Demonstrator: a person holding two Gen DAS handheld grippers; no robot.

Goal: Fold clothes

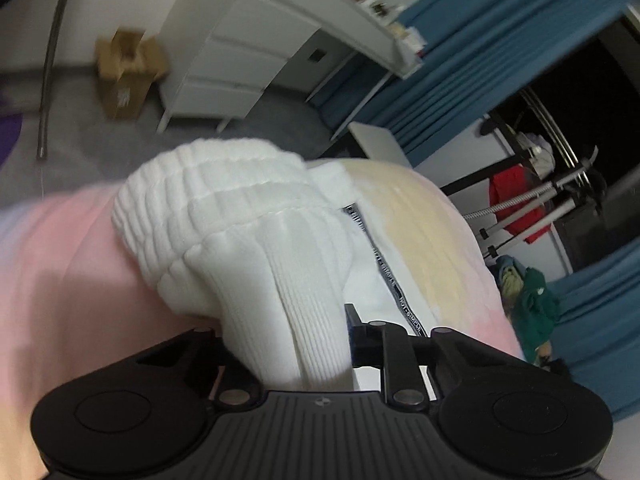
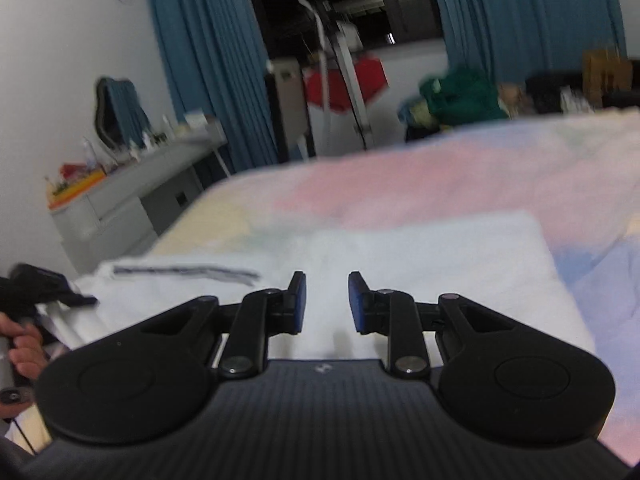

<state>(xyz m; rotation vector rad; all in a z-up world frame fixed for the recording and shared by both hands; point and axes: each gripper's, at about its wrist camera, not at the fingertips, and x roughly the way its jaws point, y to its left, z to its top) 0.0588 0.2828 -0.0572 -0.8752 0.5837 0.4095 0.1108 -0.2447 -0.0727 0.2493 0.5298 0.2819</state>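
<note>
A white ribbed knit garment (image 1: 240,224) with a dark printed strip along one edge lies on a pastel pink, yellow and blue bedspread (image 1: 60,264). My left gripper (image 1: 316,344) is shut on a bunched ribbed part of it and holds that part up. In the right wrist view the same garment (image 2: 432,256) lies flat on the bedspread (image 2: 440,176). My right gripper (image 2: 327,300) is open and empty just above the garment. The left gripper (image 2: 44,288) shows at the left edge, held by a hand.
A white dresser (image 1: 240,60) and a cardboard box (image 1: 128,72) stand on the grey floor past the bed. Blue curtains (image 2: 208,60), a drying rack with a red cloth (image 2: 344,80) and a green pile of clothes (image 2: 460,96) are beyond the bed's far edge.
</note>
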